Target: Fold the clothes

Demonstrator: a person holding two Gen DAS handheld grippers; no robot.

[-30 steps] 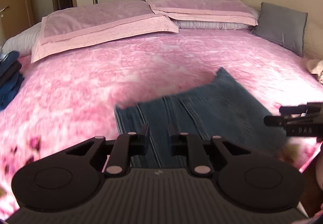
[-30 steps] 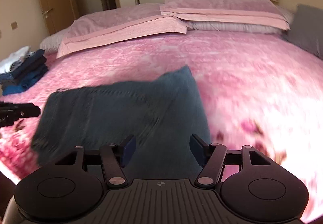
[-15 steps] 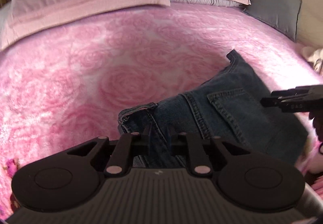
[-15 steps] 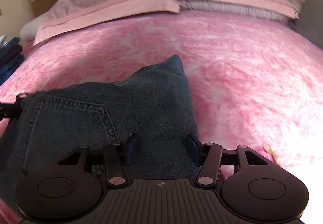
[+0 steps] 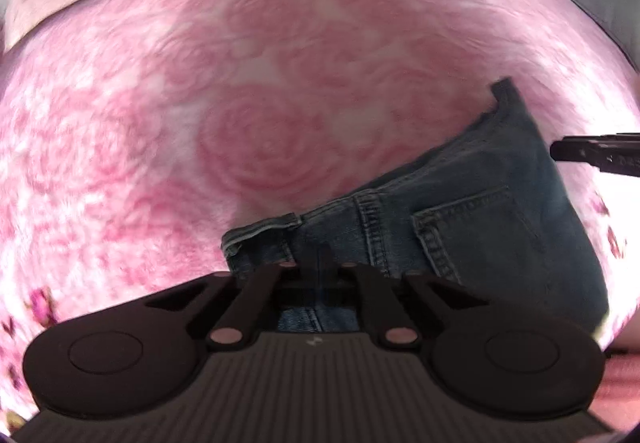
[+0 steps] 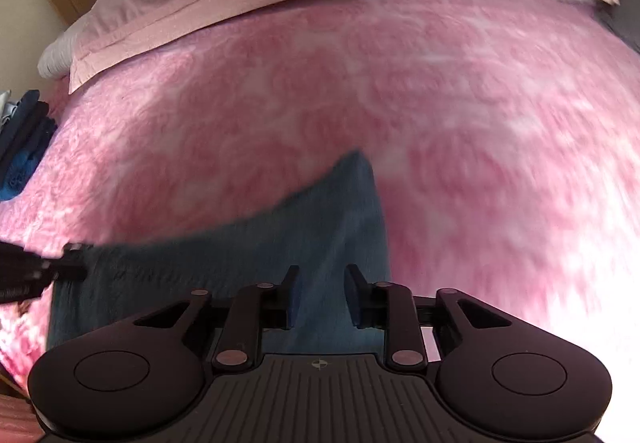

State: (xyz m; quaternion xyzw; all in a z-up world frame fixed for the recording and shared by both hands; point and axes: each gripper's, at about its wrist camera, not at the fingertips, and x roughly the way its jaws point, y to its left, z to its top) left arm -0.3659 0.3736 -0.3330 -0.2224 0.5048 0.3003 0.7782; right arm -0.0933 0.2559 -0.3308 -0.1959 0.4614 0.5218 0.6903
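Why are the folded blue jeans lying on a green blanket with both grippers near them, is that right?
Almost. The blanket is pink with a rose pattern, not green, as the right wrist view shows. The folded blue jeans do lie on it, with the left gripper and right gripper near them.

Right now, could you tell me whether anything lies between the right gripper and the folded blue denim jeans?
Nothing visible does: the right gripper, jaws open, sits directly over the folded blue denim jeans on the pink rose-patterned bedspread.

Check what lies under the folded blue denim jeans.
The folded blue denim jeans rest directly on the pink rose-patterned bedspread. Whatever lies under their middle and beneath the left gripper is covered.
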